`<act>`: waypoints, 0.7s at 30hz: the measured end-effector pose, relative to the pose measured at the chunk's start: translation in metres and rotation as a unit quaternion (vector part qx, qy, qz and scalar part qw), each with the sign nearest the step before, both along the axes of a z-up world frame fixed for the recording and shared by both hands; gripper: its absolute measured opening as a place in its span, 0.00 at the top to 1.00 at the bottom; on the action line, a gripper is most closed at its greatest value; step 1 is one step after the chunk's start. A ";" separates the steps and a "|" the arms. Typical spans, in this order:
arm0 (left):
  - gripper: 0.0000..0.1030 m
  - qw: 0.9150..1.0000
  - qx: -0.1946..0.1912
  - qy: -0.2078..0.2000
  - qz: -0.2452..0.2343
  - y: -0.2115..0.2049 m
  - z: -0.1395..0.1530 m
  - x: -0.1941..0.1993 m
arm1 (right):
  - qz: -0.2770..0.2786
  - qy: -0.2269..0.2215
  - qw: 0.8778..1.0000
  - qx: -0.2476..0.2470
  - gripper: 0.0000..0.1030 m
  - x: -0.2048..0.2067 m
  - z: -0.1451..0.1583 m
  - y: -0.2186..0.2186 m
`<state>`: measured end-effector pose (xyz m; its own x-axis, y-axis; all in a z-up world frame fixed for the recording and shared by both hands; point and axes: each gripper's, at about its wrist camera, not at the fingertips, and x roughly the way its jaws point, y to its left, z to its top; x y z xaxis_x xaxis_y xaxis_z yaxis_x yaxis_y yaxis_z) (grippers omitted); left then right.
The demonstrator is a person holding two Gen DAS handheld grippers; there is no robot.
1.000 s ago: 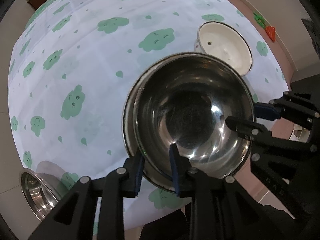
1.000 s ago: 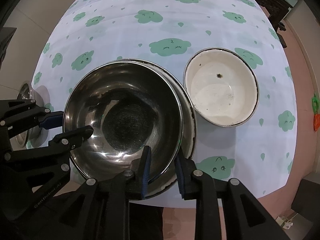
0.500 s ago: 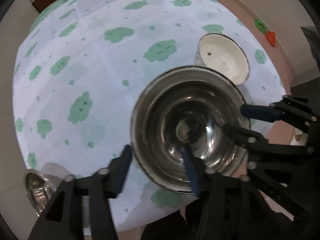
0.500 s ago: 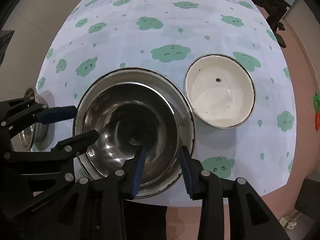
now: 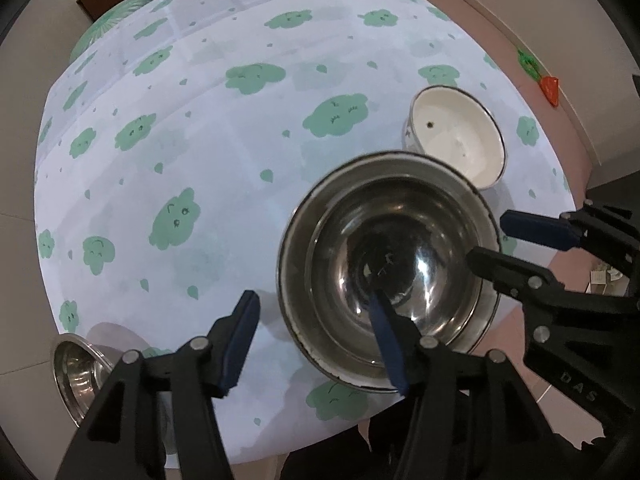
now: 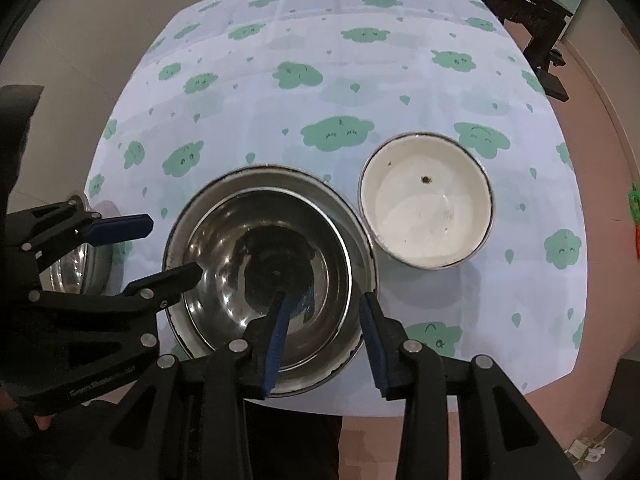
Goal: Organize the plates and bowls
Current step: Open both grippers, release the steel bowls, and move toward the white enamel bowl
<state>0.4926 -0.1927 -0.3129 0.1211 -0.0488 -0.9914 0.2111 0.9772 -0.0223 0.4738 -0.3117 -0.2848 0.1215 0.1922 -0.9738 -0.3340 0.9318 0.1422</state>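
Steel bowl (image 5: 394, 264) nested in larger bowl (image 5: 289, 280) on table (image 5: 240, 160). Left gripper (image 5: 316, 332) and right gripper (image 6: 326, 332) just opened, jaws straddling rim, pads clear.

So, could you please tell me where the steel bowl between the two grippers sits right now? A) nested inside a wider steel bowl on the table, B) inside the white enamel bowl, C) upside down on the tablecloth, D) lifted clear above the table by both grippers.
A: the steel bowl sits mouth-up inside the wider steel bowl, whose rim rings it, with the white enamel bowl standing apart beside them.
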 end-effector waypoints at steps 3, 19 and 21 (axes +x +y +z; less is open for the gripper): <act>0.44 1.000 0.000 0.000 -0.001 -0.003 0.001 0.002 | -0.001 -0.003 1.000 0.001 0.62 0.001 0.002 -0.002; 0.44 1.000 0.002 -0.016 -0.006 -0.020 0.010 0.022 | -0.018 -0.025 0.999 0.010 0.62 0.016 0.012 -0.024; 0.44 1.000 0.003 -0.018 -0.006 -0.022 0.010 0.026 | -0.021 -0.026 0.999 0.011 0.62 0.019 0.013 -0.027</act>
<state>0.5183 -0.2145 -0.3027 0.1553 -0.0452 -0.9868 0.2241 0.9745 -0.0094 0.4926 -0.3389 -0.2720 0.1812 0.2079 -0.9612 -0.3016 0.9421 0.1469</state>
